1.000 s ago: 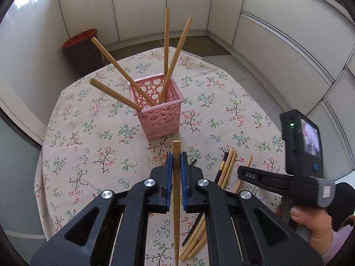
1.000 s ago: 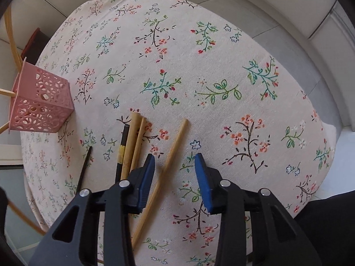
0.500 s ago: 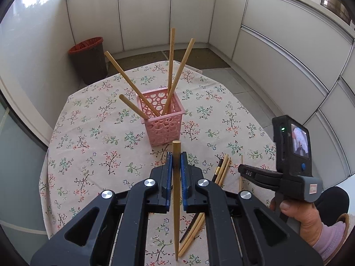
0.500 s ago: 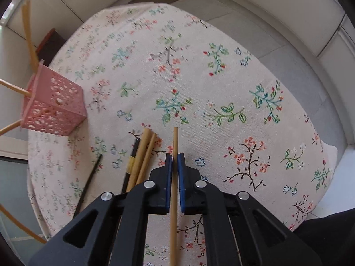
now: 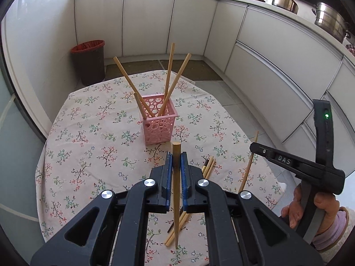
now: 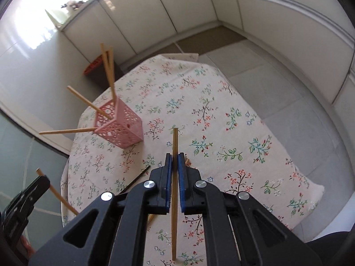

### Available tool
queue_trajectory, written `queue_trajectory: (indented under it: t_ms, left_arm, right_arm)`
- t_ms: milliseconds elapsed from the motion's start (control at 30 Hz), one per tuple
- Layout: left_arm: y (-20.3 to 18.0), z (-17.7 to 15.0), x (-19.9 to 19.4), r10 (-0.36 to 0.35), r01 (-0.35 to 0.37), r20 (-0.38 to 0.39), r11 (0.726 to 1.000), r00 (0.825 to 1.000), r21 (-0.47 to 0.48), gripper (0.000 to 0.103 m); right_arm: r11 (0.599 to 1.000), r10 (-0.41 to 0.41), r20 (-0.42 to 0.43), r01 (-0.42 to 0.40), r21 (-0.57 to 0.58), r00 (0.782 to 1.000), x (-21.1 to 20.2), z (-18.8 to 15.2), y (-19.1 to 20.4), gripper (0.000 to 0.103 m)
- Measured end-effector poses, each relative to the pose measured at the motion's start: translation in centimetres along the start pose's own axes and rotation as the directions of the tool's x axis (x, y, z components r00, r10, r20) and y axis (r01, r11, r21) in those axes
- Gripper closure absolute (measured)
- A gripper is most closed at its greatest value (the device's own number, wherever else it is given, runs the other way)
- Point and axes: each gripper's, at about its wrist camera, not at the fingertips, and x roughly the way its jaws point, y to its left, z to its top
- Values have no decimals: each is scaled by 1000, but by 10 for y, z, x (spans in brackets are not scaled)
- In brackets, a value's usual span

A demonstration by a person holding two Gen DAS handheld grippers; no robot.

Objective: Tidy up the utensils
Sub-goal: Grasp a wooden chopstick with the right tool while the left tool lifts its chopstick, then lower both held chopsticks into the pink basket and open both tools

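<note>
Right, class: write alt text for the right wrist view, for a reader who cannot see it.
The right gripper is shut on a wooden chopstick above a floral tablecloth. To the left, a pink basket holds four more chopsticks, and a black chopstick lies on the cloth.

Pink basket [image 5: 160, 124] with round cut-outs, mid-frame, holds tan chopsticks [image 5: 170, 75]. Cream tablecloth [image 5: 93, 133] has little red and green flower sprigs all over. Upper left: dark bin [image 5: 89, 63] with a red rim. White cabinets [image 5: 148, 20] along the top.
</note>
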Motion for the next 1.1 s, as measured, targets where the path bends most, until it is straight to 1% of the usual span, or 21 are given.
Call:
queue_trajectory:
  t_ms: [167, 267, 333, 367, 467, 600, 667, 767, 867, 933, 1000, 1100]
  left_arm:
    - [-1, -2, -19, -7, 8, 39, 1000, 999, -17, 96]
    - [-5, 1, -31, -7, 8, 66, 1000, 998, -14, 96]
    - [-7, 8, -40, -4, 5, 88, 1000, 996, -11, 96]
    - [-9, 13, -45, 1, 0, 106, 1000, 994, -9, 96]
    - [-13, 32, -59, -14, 15, 143, 1000, 990, -8, 97]
    - [-18, 67, -79, 1, -1, 216, 1000, 976, -1, 97]
    - [-18, 82, -85, 7, -6, 240, 1000, 971, -4, 97]
    - [-18, 109, -91, 26, -23, 278, 1000, 960, -12, 97]
    - [-16, 131, -92, 53, -47, 310, 999, 949, -25, 97]
    - [-16, 142, -89, 70, -62, 320, 997, 945, -36, 97]
    - [-12, 151, -79, 102, -93, 324, 995, 941, -43, 97]
    - [-4, 158, -58, 126, -112, 303, 992, 944, -64, 97]
  right_arm:
    - [997, 41, 64, -37, -68, 997, -35, -6, 8, 97]
    - [993, 63, 98, -54, -101, 993, -53, -4, 14, 97]
    - [993, 74, 134, -61, -102, 988, -66, 1, 16, 97]
    - [993, 81, 155, -66, -99, 985, -72, 4, 16, 97]
    - [993, 102, 205, -86, -84, 973, -91, 17, 19, 97]
    - [988, 144, 235, -128, -81, 961, -108, 40, 25, 97]
    - [985, 168, 257, -151, -84, 952, -117, 52, 29, 97]
    - [980, 195, 271, -176, -91, 943, -125, 69, 35, 97]
    - [977, 211, 280, -192, -97, 936, -129, 83, 38, 97]
    - [976, 215, 288, -193, -103, 933, -130, 89, 40, 97]
    - [975, 218, 291, -193, -110, 932, -130, 95, 41, 97]
    - [975, 216, 287, -190, -117, 933, -125, 100, 43, 97]
